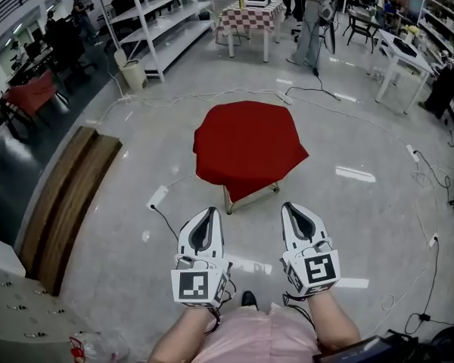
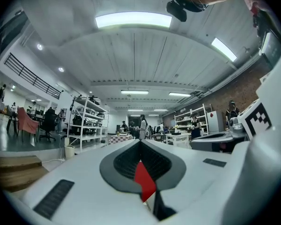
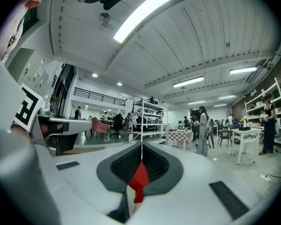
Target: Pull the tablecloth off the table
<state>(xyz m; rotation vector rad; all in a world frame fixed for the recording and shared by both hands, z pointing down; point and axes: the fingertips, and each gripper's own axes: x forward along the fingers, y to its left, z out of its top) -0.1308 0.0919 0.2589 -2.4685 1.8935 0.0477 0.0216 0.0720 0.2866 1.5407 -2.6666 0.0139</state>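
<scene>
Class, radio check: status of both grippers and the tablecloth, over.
Left gripper and right gripper shut, empty, short of the table. Tablecloth draped over it, untouched. Power strip and cable on floor by left gripper.

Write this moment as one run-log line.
phase: pre-grasp | tablecloth: draped over table | left gripper: shut, empty | right gripper: shut, empty | contact: none

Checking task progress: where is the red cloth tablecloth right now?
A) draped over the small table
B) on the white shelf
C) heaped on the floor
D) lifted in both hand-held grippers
A: the red cloth tablecloth lies draped over the small table, covering its top.
</scene>
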